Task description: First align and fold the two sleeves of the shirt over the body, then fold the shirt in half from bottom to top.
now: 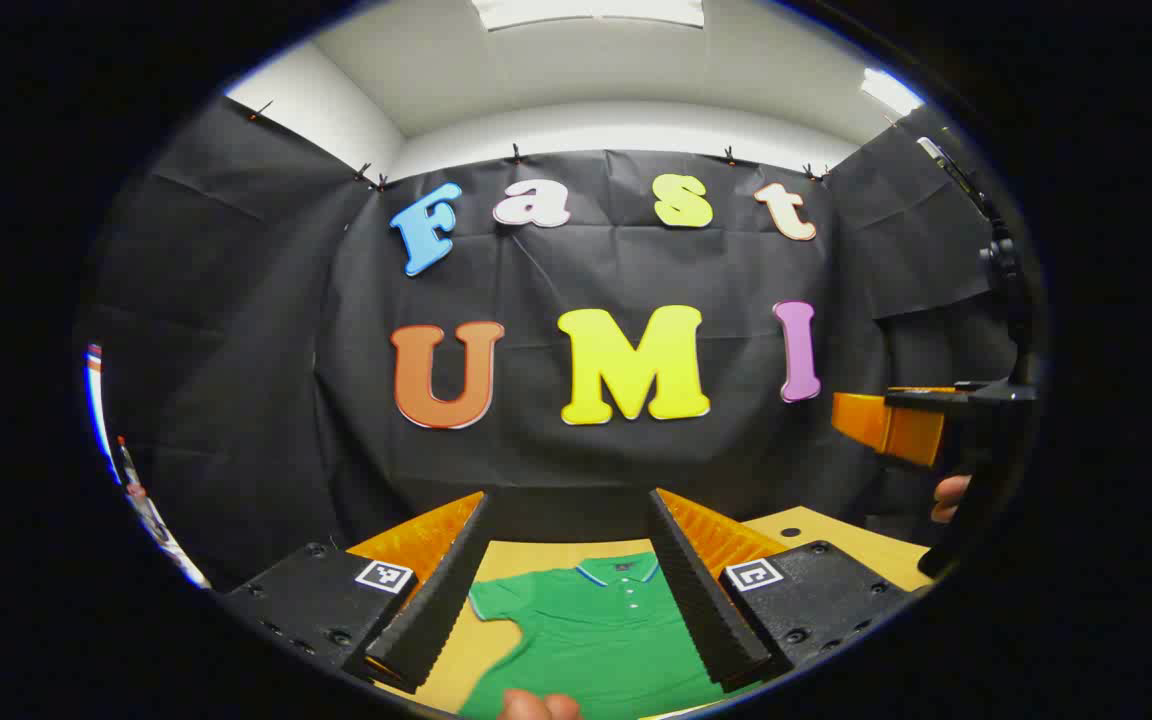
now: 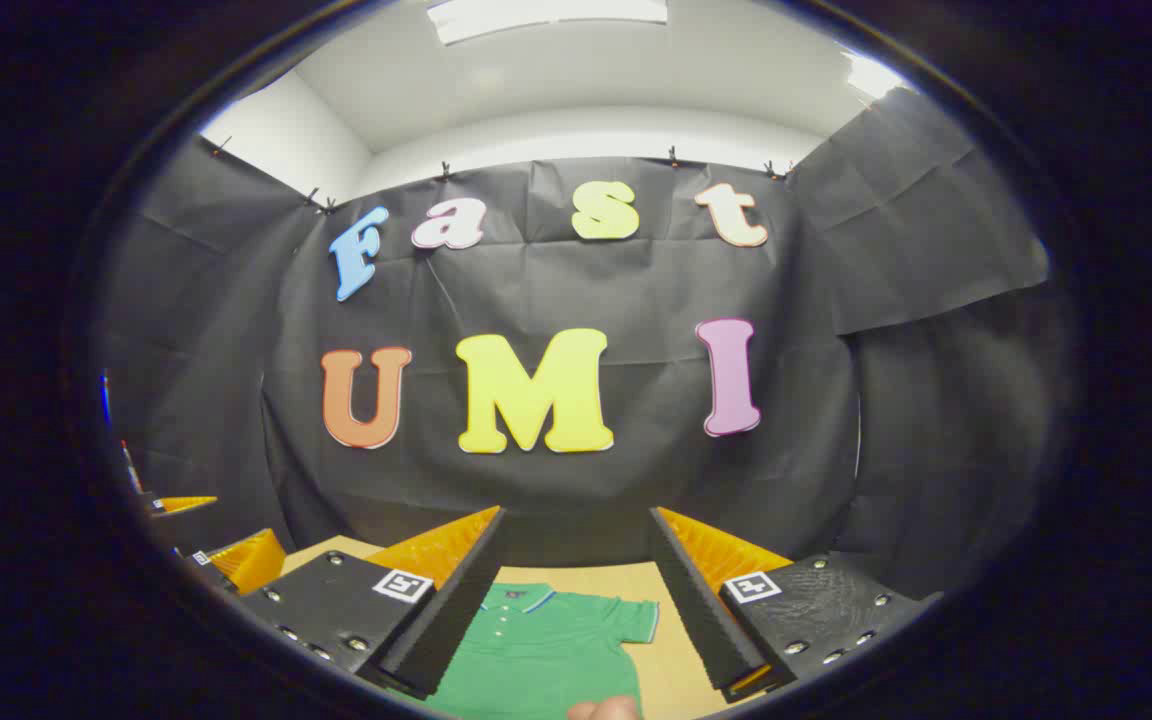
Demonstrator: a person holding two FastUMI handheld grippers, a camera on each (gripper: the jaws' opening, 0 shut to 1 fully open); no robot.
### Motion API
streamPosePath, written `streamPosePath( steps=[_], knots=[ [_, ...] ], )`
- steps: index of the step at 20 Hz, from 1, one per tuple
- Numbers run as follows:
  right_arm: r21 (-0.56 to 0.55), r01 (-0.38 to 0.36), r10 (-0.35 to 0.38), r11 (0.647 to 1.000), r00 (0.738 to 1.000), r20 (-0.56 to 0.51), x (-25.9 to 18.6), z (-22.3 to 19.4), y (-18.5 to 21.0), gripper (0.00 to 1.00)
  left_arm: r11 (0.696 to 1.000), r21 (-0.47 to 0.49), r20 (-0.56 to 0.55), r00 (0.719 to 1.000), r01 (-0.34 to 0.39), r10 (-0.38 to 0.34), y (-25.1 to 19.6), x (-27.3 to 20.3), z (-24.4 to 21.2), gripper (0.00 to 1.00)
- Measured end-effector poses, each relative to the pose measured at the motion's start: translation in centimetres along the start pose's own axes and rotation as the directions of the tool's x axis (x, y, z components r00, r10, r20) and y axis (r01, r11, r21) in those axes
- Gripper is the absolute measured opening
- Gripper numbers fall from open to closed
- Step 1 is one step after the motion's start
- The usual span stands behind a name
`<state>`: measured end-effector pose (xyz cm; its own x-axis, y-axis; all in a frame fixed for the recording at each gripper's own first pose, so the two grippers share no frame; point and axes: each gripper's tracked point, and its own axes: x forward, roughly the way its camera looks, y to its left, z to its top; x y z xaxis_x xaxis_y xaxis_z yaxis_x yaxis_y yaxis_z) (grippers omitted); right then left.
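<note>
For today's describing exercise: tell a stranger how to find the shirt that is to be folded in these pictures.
Start at the black cloth wall, then look down to the light wooden table in front of it. Lying flat on it is the shirt, seen between the fingers of each hand-held gripper. It is a bright green short-sleeved polo with a pale-edged collar and small buttons, the one garment on the table.

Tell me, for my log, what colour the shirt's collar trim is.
Light blue trim on the green shirt; clearest in the left gripper view.
</note>
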<state>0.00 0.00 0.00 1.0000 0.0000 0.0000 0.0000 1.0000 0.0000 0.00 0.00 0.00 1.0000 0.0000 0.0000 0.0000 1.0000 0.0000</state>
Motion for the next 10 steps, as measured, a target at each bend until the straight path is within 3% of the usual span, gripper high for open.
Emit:
streamPosePath(
  steps=[5,6,10],
  knots=[
    [-0.039,-0.012,0.013,0.999,0.999,0.032,0.7,3.6,5.2,0.89,0.997,-0.067,0.029,0.999,-0.034,0.036,6.5,1.4,3.5,0.96],
    [-0.055,-0.024,0.026,0.998,0.999,0.038,0.6,4.0,6.2,0.89,0.996,-0.081,0.042,0.998,-0.044,0.047,7.4,1.8,4.2,1.00],
    [-0.057,-0.041,0.046,0.998,0.996,0.081,0.1,5.4,7.6,0.90,0.994,-0.091,0.067,0.996,-0.059,0.066,9.4,2.2,5.2,0.97]
  ],
)
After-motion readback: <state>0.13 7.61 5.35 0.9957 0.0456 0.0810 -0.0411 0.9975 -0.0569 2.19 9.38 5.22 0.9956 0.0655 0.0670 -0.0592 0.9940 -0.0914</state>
